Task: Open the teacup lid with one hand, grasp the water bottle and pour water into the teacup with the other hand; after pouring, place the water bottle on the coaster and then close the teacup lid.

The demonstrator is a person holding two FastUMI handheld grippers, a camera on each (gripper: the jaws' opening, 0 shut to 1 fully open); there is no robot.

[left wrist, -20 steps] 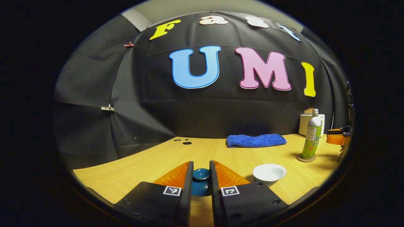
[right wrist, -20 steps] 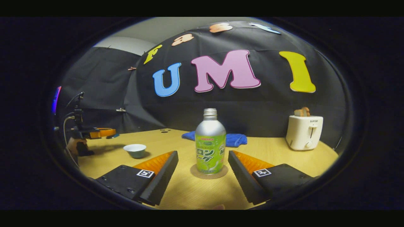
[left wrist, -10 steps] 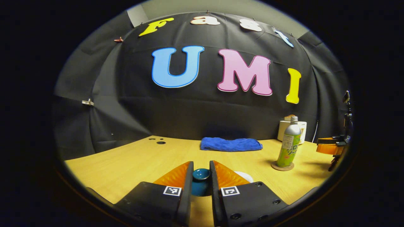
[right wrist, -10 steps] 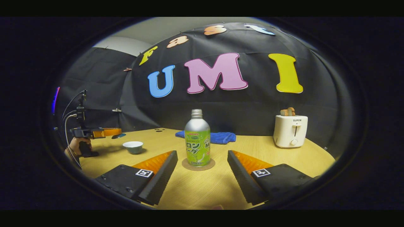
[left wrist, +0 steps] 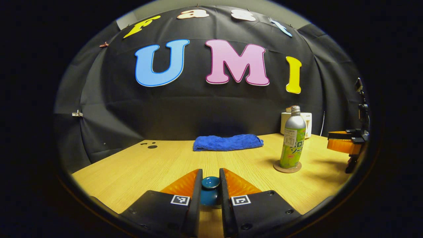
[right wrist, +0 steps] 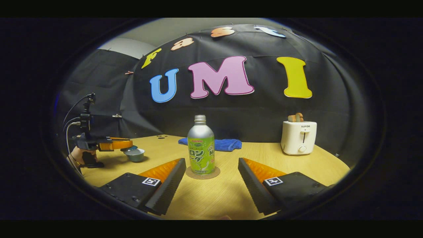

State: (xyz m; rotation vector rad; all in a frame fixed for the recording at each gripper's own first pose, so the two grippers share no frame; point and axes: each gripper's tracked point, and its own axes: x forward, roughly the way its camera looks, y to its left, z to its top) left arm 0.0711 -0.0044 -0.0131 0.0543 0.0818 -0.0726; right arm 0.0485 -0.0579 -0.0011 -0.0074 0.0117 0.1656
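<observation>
My left gripper (left wrist: 210,174) is shut on the knob of the teal teacup lid (left wrist: 210,194). In the right gripper view, that left gripper (right wrist: 123,144) holds the lid (right wrist: 129,148) just over the rim of the pale teacup (right wrist: 136,155); I cannot tell if they touch. The green and silver water bottle (right wrist: 200,148) stands upright on a round cork coaster (right wrist: 202,173). My right gripper (right wrist: 211,177) is open a short way in front of it, fingers apart from the bottle. The bottle (left wrist: 292,142) and the right gripper (left wrist: 343,145) also show in the left gripper view.
A folded blue towel (left wrist: 228,142) lies at the back of the wooden table (left wrist: 148,168). A white toaster (right wrist: 298,137) stands at the back right. A hand (right wrist: 79,155) holds the left gripper's handle near the table's left edge.
The left gripper has carried the lid sideways to over the teacup, which has passed under its fingers. The right gripper has drawn back a little from the bottle and stays open.
</observation>
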